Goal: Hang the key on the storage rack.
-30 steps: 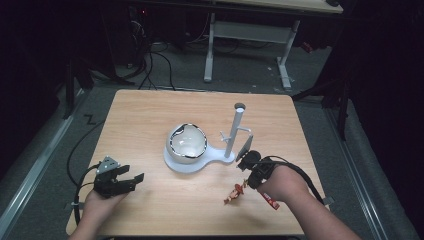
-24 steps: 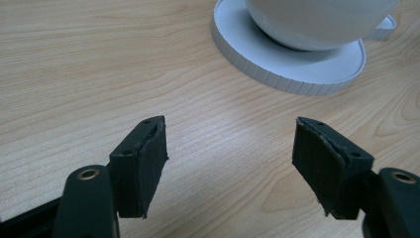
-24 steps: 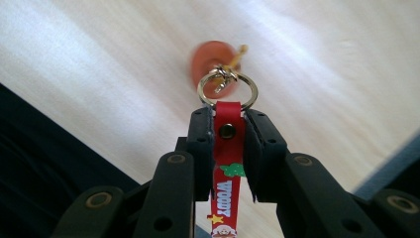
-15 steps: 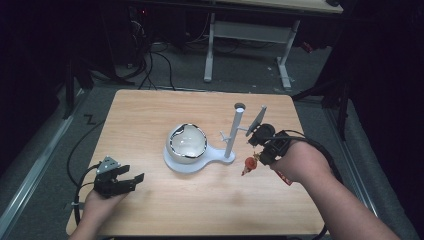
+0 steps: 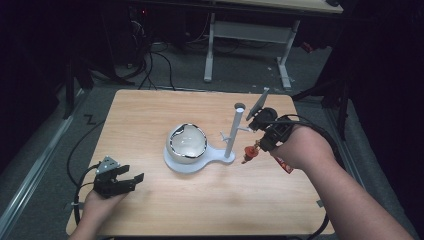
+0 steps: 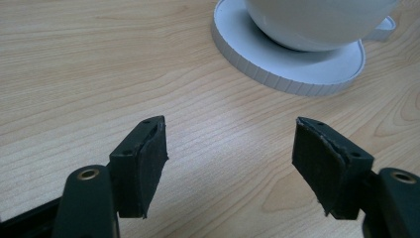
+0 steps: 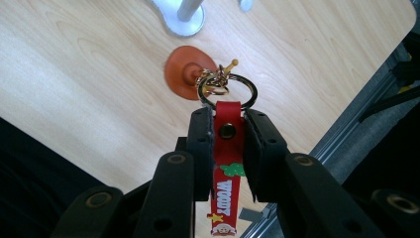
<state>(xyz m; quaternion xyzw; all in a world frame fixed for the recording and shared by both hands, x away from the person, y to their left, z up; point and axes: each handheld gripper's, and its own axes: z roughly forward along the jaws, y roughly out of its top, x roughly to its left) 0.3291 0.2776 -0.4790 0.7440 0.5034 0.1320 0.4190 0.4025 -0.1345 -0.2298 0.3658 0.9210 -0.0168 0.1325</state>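
A keychain with a red strap (image 7: 228,163), a metal ring (image 7: 249,89) and an orange hat charm (image 7: 185,74) hangs in the air. My right gripper (image 7: 228,131) is shut on the strap just below the ring. In the high view the right gripper (image 5: 260,141) holds the charm (image 5: 249,152) just right of the white post (image 5: 234,131), below its small side peg (image 5: 227,135). The post rises from a white stand (image 5: 216,158) that carries a shiny bowl (image 5: 186,142). My left gripper (image 5: 132,173) rests open on the table at the lower left, facing the stand (image 6: 297,79).
The wooden table (image 5: 150,115) ends close to my right hand, with a metal floor rail (image 7: 346,124) beyond its edge. A white desk frame (image 5: 245,30) and cables (image 5: 160,60) lie on the floor behind the table.
My right hand has lifted the keychain off the table and carried it up and back, close to the post. The left gripper has stayed where it was.
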